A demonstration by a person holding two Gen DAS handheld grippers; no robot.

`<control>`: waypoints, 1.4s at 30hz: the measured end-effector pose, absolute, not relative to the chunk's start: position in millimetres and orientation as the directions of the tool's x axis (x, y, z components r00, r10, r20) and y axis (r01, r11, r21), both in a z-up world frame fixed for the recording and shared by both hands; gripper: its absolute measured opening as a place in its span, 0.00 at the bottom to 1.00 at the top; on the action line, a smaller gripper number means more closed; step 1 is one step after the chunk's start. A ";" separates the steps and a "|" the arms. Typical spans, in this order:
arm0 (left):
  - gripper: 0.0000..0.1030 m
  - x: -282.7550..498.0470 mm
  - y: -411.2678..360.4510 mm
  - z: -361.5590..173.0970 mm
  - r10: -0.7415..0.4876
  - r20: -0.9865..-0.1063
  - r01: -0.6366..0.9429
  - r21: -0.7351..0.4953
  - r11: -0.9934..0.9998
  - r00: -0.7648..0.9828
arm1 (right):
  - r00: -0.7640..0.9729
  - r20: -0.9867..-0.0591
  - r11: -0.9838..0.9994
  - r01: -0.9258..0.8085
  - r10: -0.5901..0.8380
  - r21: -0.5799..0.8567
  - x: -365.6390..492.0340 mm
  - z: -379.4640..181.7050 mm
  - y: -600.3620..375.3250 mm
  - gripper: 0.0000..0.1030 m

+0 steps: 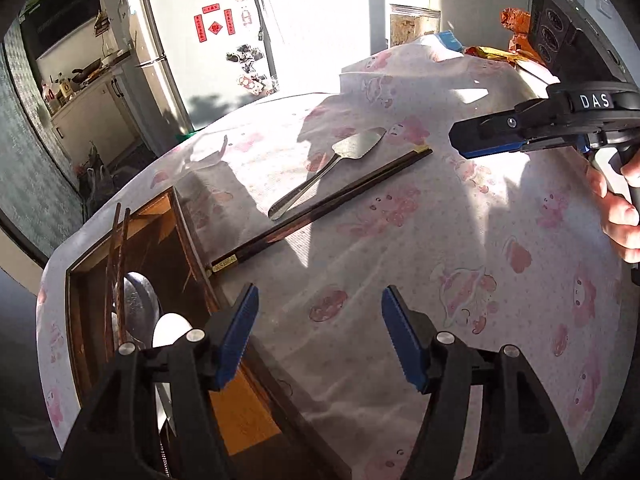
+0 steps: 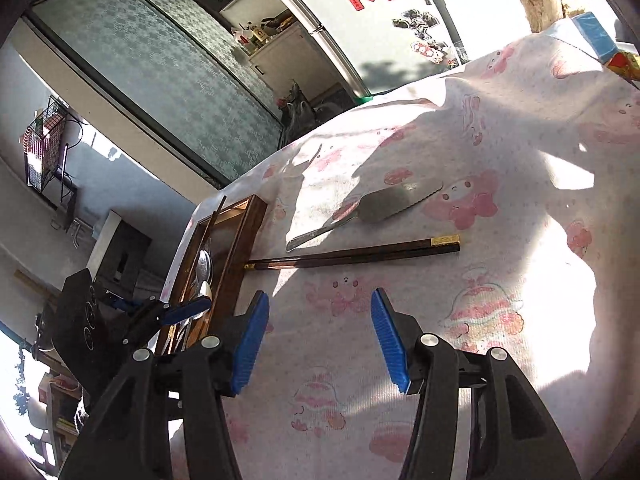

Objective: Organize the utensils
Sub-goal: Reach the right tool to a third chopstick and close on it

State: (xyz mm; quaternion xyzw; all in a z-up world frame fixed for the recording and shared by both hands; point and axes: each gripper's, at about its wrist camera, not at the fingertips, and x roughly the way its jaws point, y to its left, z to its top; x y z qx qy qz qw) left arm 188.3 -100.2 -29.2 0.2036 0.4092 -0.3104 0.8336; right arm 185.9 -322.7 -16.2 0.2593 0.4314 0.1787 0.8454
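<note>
left gripper (image 1: 316, 340): spread, nothing held | right gripper (image 2: 318, 344): spread, nothing held | chopsticks (image 2: 352, 254), spatula (image 2: 372, 210) seen just ahead | wooden tray (image 2: 240, 248) ahead-left

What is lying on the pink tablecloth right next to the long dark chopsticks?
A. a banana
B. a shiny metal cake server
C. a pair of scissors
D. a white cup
B: a shiny metal cake server with a flat, wedge-shaped blade lies on the tablecloth beside the dark chopsticks, outside the wooden tray.
</note>
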 end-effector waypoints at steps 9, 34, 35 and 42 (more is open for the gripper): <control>0.66 247.5 -136.1 -53.4 -0.278 -0.875 0.684 0.079 0.726 0.396 | 0.564 -0.619 0.768 -0.041 0.546 0.639 208.5 -36.2 -355.8 0.52; 0.63 264.7 -128.3 -64.2 -0.287 -0.867 0.648 0.054 0.759 0.408 | 0.560 -0.603 0.739 -0.026 0.568 0.673 219.4 -53.6 -361.9 0.53; 0.63 264.3 -128.8 -64.7 -0.289 -0.868 0.651 0.050 0.758 0.403 | 0.562 -0.601 0.738 -0.025 0.569 0.675 219.3 -53.7 -362.4 0.54; 0.63 246.6 -126.7 -65.8 -0.302 -0.870 0.676 0.047 0.736 0.390 | 0.564 -0.598 0.735 -0.024 0.570 0.678 218.1 -55.9 -364.3 0.55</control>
